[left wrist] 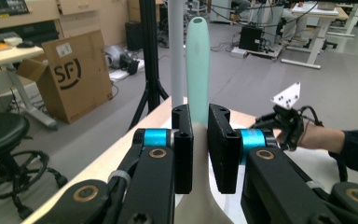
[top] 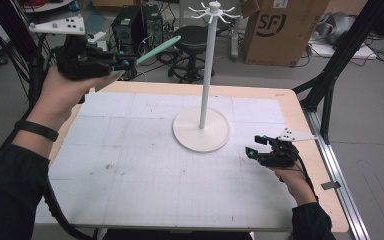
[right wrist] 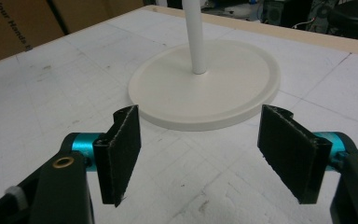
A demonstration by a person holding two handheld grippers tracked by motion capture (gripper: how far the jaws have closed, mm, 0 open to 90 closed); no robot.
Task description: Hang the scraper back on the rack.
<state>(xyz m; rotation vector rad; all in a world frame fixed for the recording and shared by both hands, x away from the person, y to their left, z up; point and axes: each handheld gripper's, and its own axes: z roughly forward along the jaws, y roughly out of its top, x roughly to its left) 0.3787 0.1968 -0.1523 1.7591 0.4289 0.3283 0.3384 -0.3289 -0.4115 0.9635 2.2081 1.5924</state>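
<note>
- The left gripper (top: 125,62) was held high in the air, above the far left corner of the tabletop (top: 130,190), with the person's left hand (top: 62,92) around its black body.
- Its jaws were pressed on a mint green spatula (top: 160,48), and they pinched it at the neck, between the handle and the blade.
- The handle of the spatula pointed away from the gripper, up and toward the top of the white hook stand (top: 207,60); the handle end was near the pole of the stand but apart from it.
- In the left gripper view the green handle (left wrist: 197,70) rose straight between the two black pads (left wrist: 182,149), and the pale blade came out below them at the bottom edge of the view.
- The spatula touched nothing else; it was in the air and well above the tabletop.
- The hook stand stood on its round white base (top: 201,131) a little to the right of the middle of the tabletop, closer to the far edge, and its ring of hooks (top: 213,11) at the top carried nothing.
- The right gripper (top: 254,146) rested low near the right edge of the tabletop, just beside the base of the stand, in the person's right hand (top: 292,180).
- In the right gripper view its jaws were spread wide, with nothing between the pads (right wrist: 121,149), and they pointed at the round base (right wrist: 205,91) and the foot of the pole.
- A white gridded mat (top: 145,165) covered most of the tabletop.
</note>
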